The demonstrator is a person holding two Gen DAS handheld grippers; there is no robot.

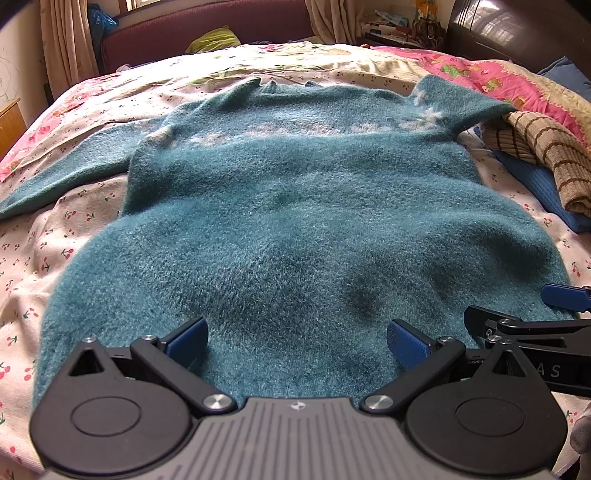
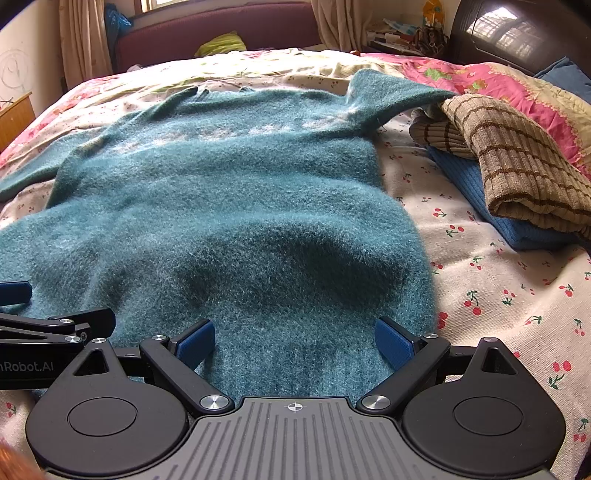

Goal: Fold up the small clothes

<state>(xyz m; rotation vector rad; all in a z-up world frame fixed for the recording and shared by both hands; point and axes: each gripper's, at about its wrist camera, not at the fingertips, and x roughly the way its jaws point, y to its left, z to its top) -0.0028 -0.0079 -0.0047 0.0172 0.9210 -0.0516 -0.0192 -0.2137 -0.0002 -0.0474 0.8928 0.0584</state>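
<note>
A fuzzy teal sweater [image 1: 295, 206] lies spread flat on the bed, hem toward me, collar at the far end, one sleeve stretched out to the left [image 1: 62, 173]. My left gripper [image 1: 297, 341] stands open over the left part of the hem, its blue pads [image 1: 186, 341] wide apart with sweater fabric between them. My right gripper [image 2: 295, 341] is open too, over the right part of the same sweater [image 2: 229, 206] near its hem corner. Each gripper shows at the other view's edge: the right one [image 1: 535, 317] and the left one [image 2: 44, 325].
The bed has a cherry-print sheet [image 2: 498, 295]. A folded tan striped garment [image 2: 517, 162] lies on a blue knit [image 2: 476, 199] at the right. A pink floral quilt [image 2: 491, 81] lies beyond, and a dark headboard [image 2: 517, 33] at the far right.
</note>
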